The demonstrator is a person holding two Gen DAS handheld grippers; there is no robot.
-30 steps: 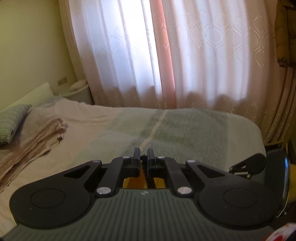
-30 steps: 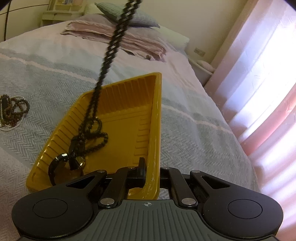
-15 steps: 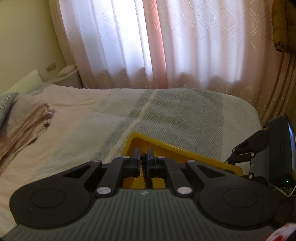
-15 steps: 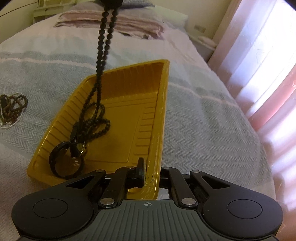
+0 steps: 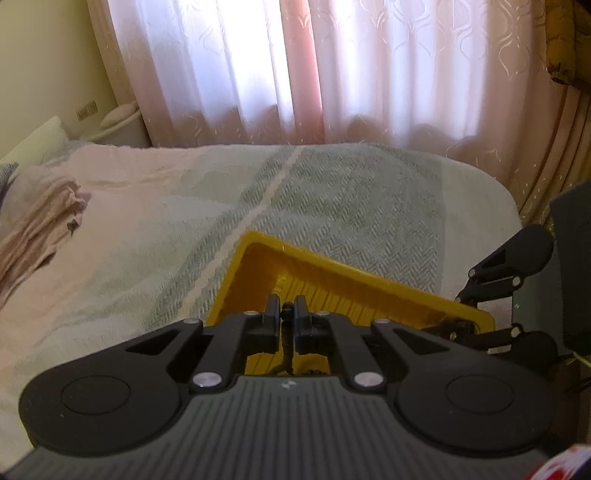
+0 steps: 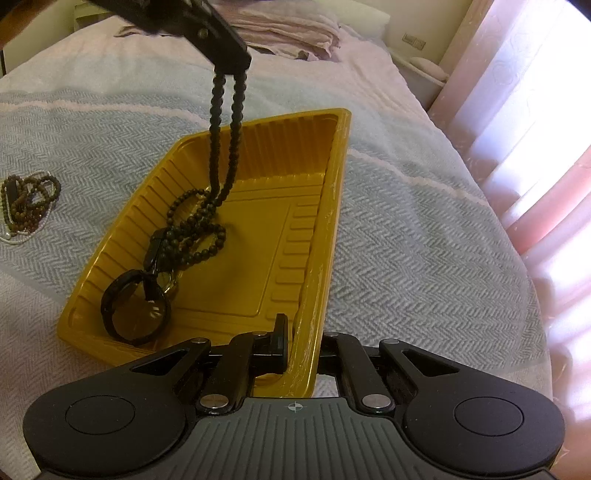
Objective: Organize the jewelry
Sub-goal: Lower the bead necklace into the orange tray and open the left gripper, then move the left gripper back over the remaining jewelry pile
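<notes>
A yellow ribbed tray (image 6: 258,236) lies on the grey herringbone bedspread. My right gripper (image 6: 301,338) is shut on the tray's near right wall. My left gripper (image 6: 231,61) comes in from the upper left of the right wrist view, shut on a black bead necklace (image 6: 225,147). The necklace hangs in two strands into the tray, where its lower loops and a black ring pendant (image 6: 135,306) rest on the tray floor. In the left wrist view the left gripper (image 5: 285,314) pinches the beads above the tray (image 5: 332,280), and the right gripper (image 5: 458,328) holds the tray's right corner.
A small heap of brown bead and silver chain jewelry (image 6: 26,203) lies on the bedspread left of the tray. Folded pink blankets (image 6: 295,29) sit at the head of the bed. Sheer curtains (image 5: 332,66) hang beyond the bed's far edge.
My left gripper has come down with the necklace, so more beads and the ring pendant now lie coiled on the tray floor. The right gripper has kept its hold on the tray wall.
</notes>
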